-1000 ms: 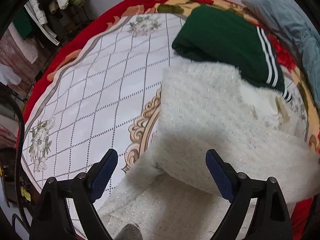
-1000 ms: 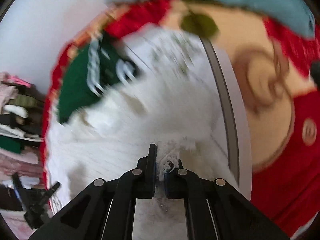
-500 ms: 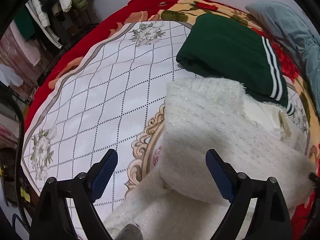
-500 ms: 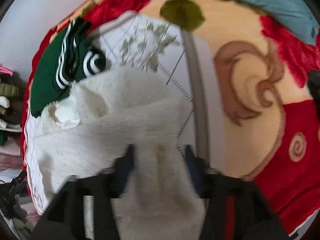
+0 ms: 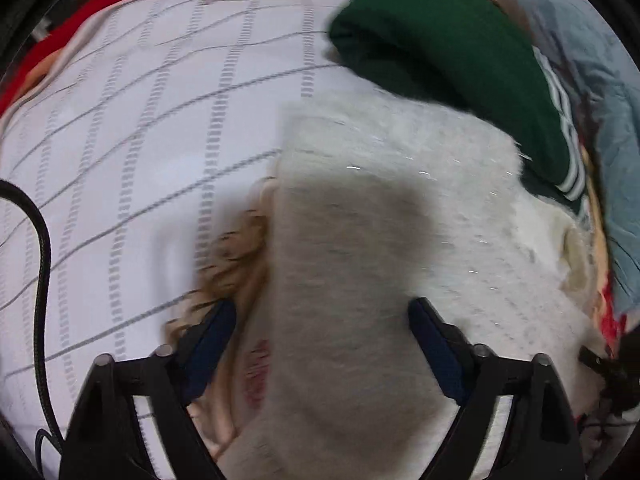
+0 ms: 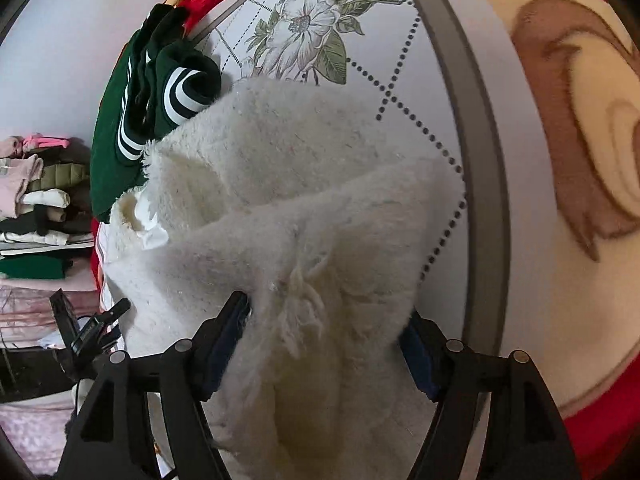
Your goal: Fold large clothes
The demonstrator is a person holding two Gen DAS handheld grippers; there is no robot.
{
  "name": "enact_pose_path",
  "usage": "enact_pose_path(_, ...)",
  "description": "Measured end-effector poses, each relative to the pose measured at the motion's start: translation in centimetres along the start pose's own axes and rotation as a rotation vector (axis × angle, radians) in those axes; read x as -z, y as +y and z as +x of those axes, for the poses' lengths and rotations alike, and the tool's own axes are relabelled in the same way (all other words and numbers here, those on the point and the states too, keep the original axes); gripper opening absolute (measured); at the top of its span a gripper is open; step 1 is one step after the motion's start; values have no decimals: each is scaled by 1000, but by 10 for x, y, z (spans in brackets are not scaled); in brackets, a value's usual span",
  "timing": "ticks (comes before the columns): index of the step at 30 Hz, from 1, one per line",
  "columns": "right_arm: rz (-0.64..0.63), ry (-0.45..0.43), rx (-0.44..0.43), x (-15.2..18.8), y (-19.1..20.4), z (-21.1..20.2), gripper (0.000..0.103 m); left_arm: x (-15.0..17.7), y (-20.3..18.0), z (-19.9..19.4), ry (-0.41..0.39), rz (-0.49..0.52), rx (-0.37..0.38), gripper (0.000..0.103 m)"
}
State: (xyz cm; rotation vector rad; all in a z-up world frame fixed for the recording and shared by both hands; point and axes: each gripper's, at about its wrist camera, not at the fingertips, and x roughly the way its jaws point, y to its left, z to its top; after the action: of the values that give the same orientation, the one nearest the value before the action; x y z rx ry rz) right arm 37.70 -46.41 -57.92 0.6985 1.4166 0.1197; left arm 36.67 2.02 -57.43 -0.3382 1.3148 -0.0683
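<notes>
Fluffy white sweater point(image 6: 304, 200) on the bed, mid-fold

Soft, limp, probably light; grip its edge. Right tongs point(image 6: 326, 344) just opened; left tongs point(image 5: 320, 344) narrowing, both gape astride it.

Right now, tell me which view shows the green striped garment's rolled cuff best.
The right wrist view: the green striped garment is sharp there, its rolled cuff facing the camera beside the white fuzzy sweater. The left wrist view shows it motion-blurred, mostly its plain folded body with stripes at one edge.
</notes>
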Motion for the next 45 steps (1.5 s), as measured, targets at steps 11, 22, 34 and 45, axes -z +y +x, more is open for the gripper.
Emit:
enact_pose_path(11,76,30,-42,15,42,12,33,-20,37,-20,-45,88,-23,18)
enact_pose_path(22,177,-26,48,34,75,31,33,-54,62,-34,-36,157,-90,24)
enact_pose_path(34,-25,-115,169,44,153,-57,46,16,30,-98,-212,74,-326,92)
enact_pose_path(45,-80,110,328,-27,219,99,45,11,44,-49,-161,47,-530,92)
